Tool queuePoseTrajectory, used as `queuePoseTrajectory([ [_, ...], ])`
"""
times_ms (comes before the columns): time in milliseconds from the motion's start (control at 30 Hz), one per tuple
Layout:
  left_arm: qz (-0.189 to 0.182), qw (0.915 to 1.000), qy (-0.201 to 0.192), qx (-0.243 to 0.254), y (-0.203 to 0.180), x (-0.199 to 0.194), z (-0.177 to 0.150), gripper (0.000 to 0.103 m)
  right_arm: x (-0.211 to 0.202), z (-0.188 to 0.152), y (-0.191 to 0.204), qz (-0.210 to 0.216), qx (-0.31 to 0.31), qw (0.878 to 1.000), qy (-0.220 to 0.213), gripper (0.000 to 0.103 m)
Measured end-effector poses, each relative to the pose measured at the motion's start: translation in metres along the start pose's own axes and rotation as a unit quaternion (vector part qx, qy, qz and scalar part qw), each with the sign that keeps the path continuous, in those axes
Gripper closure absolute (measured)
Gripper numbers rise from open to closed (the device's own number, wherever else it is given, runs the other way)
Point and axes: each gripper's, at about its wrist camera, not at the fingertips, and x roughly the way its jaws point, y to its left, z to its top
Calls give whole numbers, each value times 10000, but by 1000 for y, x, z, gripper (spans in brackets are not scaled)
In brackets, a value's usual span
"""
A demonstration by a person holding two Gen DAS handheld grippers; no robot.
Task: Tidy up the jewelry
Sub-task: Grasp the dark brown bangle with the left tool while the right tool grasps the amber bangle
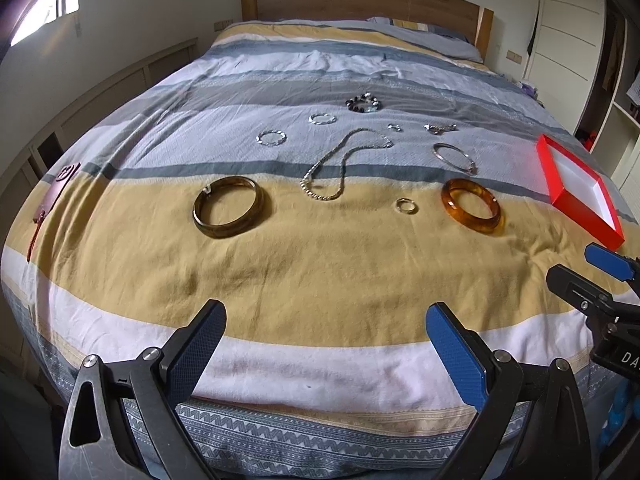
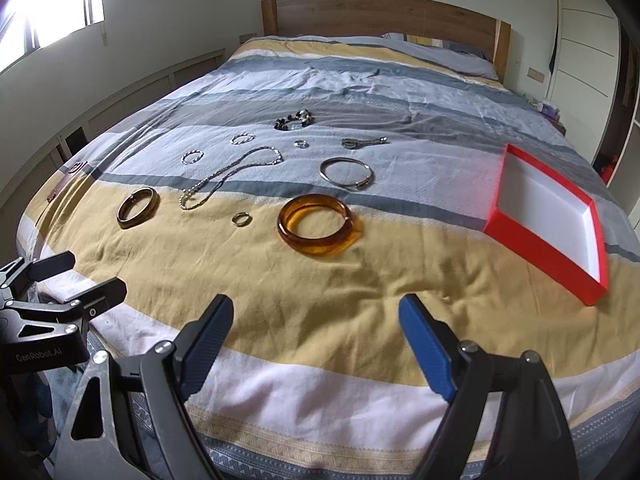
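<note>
Jewelry lies spread on a striped bedspread (image 1: 320, 280). A dark brown bangle (image 1: 228, 206) (image 2: 138, 207), an amber bangle (image 1: 472, 205) (image 2: 318, 225), a small ring (image 1: 407, 205) (image 2: 241, 218), a silver chain necklace (image 1: 340, 164) (image 2: 228, 176), a thin silver bangle (image 1: 455, 157) (image 2: 347, 173), two small silver bracelets (image 1: 272, 137) (image 1: 322, 119) and a dark bead bracelet (image 1: 363, 103) (image 2: 295, 119) lie apart. A red box with a white, empty inside (image 1: 550, 164) (image 2: 500, 196) sits at the right. My left gripper (image 1: 326, 320) and right gripper (image 2: 316, 312) are open and empty above the bed's near edge.
A small ring (image 1: 395, 127) and a silver clasp piece (image 1: 440, 128) (image 2: 362, 142) lie further back. A brown pouch with a cord (image 1: 56, 196) lies at the bed's left edge. Headboard and pillows are at the far end, white wardrobes at the right.
</note>
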Motion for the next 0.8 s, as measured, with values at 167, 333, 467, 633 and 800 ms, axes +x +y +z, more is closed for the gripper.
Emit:
queuePoseTrajectory([
  [167, 117, 9998, 120, -100, 9, 8, 2, 9, 7, 6, -1, 151, -35, 9999, -57, 19],
  [333, 242, 9990, 113, -361, 28, 13, 11, 17, 13, 17, -9, 214, 18, 9997, -146, 21],
  [467, 401, 9967, 82, -696, 58, 19, 26, 20, 21, 31, -21, 258, 102, 9995, -174, 32],
  [633, 601, 9942, 36, -892, 85, 31, 47, 25, 41, 49, -31, 316, 189, 9993, -78, 54],
  [800, 700, 9913, 156, -1105, 110, 60, 64, 36, 67, 63, -38, 386, 254, 9989, 84, 73],
])
